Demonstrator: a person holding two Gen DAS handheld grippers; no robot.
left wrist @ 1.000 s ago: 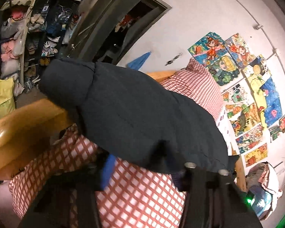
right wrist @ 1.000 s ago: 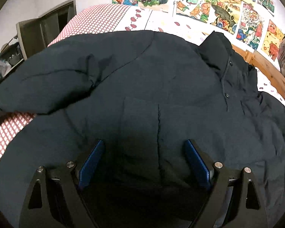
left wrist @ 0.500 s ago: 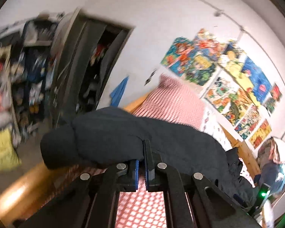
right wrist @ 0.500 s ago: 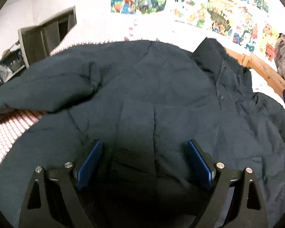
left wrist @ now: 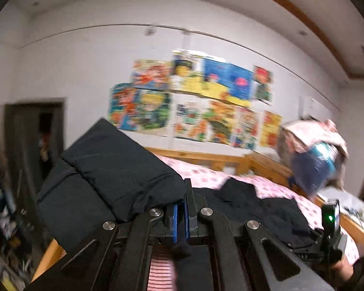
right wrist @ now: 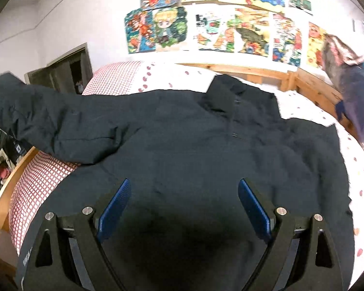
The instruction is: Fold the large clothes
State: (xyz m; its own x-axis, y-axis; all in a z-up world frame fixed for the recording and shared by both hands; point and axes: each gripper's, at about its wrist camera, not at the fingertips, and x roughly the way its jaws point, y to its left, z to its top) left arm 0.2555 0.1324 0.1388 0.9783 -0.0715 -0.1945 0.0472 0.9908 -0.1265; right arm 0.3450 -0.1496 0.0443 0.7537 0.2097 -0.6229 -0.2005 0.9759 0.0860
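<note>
A large dark navy padded jacket (right wrist: pixel 194 145) lies spread on the bed, collar toward the far wall. My right gripper (right wrist: pixel 184 206) is open, its blue pads (right wrist: pixel 114 208) hovering just above the jacket's lower body. The jacket's left sleeve (right wrist: pixel 51 121) is lifted up at the far left. In the left wrist view my left gripper (left wrist: pixel 180 215) is shut on that sleeve (left wrist: pixel 114 167), which stands raised in front of the camera. The rest of the jacket (left wrist: pixel 267 208) lies on the bed to the right.
The bed has a wooden frame (right wrist: pixel 254 72) and red-checked and spotted bedding (right wrist: pixel 36 181). Colourful posters (right wrist: pixel 206 24) cover the wall behind. A bundle of clothes (right wrist: pixel 351 72) sits on the frame at the right. An open dark doorway (right wrist: pixel 68 70) and cluttered shelves (left wrist: pixel 2 218) are at the left.
My left gripper closed on the sleeve and raised it up and over toward the jacket's body. My right gripper stayed open and drew back slightly over the jacket.
</note>
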